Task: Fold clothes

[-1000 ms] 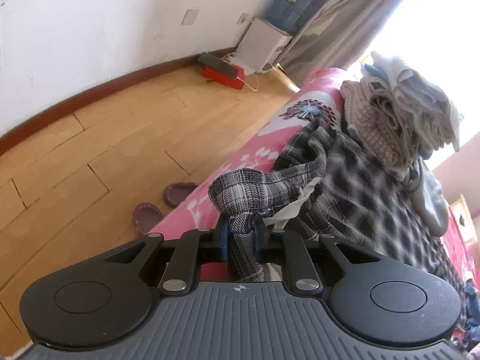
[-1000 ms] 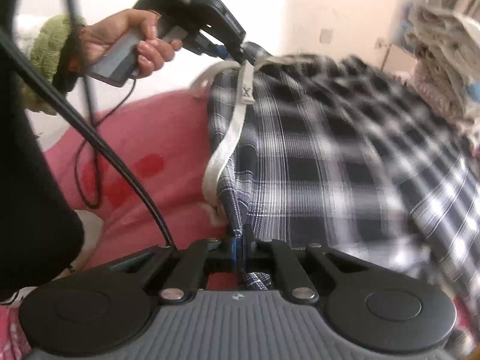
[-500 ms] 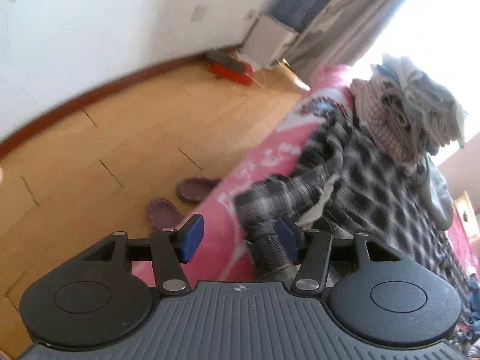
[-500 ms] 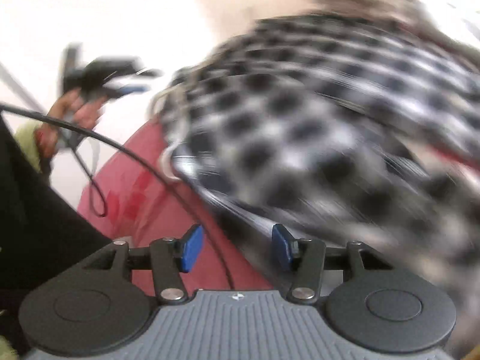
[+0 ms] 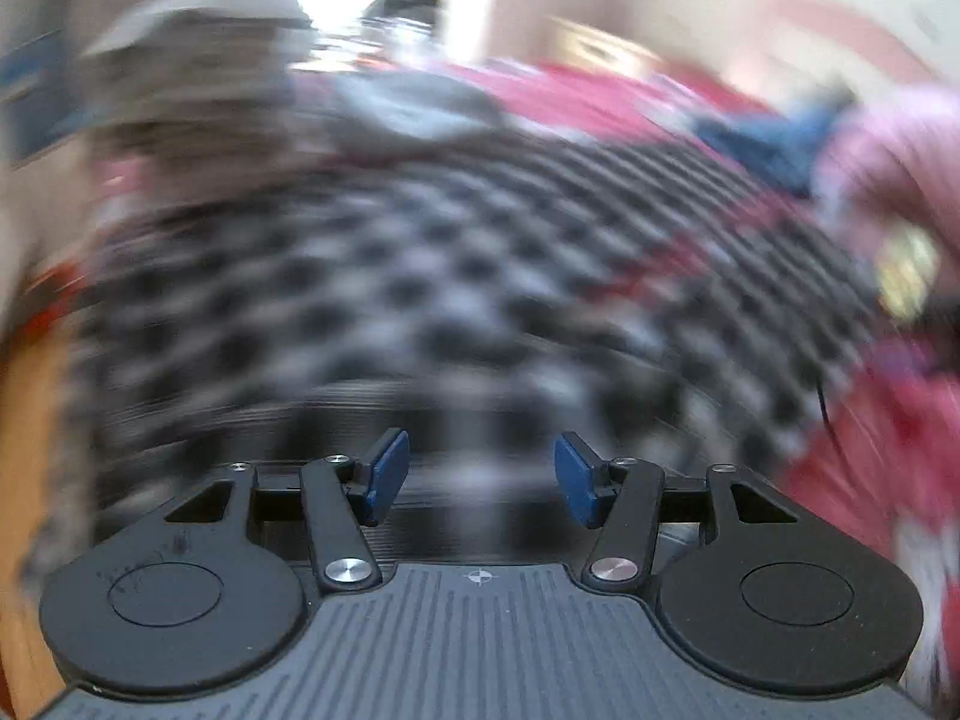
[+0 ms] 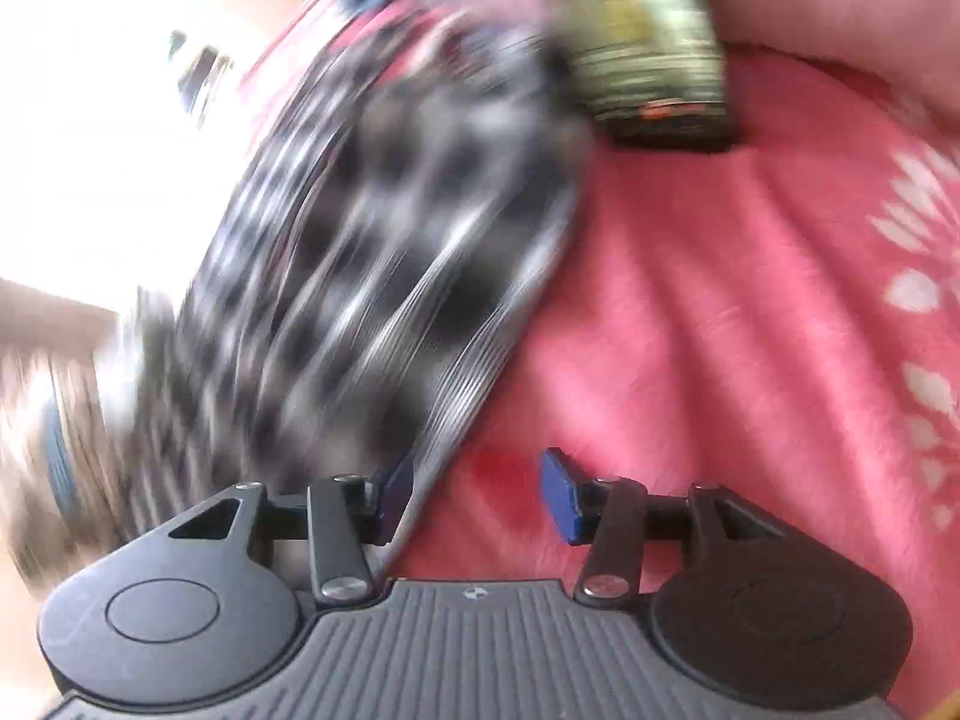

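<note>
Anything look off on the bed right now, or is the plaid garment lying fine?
Both views are heavily motion-blurred. The plaid garment lies on the pink bedcover; neither gripper holds it, jaws apart. Nothing visibly spilled or damaged.

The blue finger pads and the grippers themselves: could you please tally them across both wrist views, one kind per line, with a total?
Grippers: 2, the left gripper and the right gripper, both open.
Blue pads on the fingers: 4, two on each gripper.
Total: 6
</note>
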Motion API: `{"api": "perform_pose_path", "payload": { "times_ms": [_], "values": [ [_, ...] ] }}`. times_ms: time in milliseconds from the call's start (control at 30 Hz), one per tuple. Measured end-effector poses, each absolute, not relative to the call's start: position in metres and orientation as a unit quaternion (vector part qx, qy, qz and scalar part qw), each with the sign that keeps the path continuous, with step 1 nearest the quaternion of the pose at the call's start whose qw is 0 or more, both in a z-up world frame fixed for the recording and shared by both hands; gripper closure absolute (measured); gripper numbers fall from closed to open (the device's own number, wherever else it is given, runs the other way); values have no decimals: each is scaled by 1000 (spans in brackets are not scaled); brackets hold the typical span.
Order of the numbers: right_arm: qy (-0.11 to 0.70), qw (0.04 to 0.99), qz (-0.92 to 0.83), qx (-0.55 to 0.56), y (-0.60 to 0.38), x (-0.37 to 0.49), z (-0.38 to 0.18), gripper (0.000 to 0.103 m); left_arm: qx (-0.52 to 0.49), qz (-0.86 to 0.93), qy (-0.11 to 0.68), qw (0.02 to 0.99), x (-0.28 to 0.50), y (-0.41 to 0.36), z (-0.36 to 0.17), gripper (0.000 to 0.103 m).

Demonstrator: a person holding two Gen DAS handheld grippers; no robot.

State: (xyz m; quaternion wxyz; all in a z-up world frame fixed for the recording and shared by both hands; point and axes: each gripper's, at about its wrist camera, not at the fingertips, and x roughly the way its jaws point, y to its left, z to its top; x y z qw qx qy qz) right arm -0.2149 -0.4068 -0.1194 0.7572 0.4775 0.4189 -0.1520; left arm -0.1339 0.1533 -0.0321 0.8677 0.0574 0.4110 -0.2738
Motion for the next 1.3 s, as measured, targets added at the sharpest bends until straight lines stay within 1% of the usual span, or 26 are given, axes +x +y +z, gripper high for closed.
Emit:
{"api": "perform_pose_path", "payload": {
  "times_ms": [67,167,333,367,400,467,600,733,867,1000,1133,1300],
  "values": [
    [399,738,-164,519,-422,-215,-132,56,70,-315,423,847,-145,135,-41,50],
    [390,736,-158,530,-427,-206,-138,58,72,-345,440,826,-163,124,-53,51],
    [388,745,-146,522,-424,-193,-138,71,102,-366,446,811,-186,117,-61,52],
    [390,747,-148,519,-424,-192,-138,76,115,-370,442,809,-189,115,-62,52],
    [392,748,-150,515,-425,-191,-138,87,126,-374,439,807,-191,112,-64,52],
    [395,750,-154,508,-427,-188,-138,98,152,-378,431,805,-197,105,-68,52],
    [389,797,-169,430,-416,-190,-107,99,195,-376,409,808,-203,93,-77,52],
    [407,800,-185,400,-413,-194,-104,99,215,-382,393,808,-212,87,-80,52],
    [415,795,-194,397,-411,-197,-104,100,233,-382,384,808,-216,75,-88,52],
    [429,778,-208,409,-414,-209,-111,100,247,-371,374,813,-221,74,-94,55],
    [425,773,-215,420,-413,-224,-105,100,258,-357,358,824,-223,72,-95,59],
    [437,760,-224,425,-407,-243,-102,100,265,-356,340,829,-220,69,-95,59]
  ]
}}
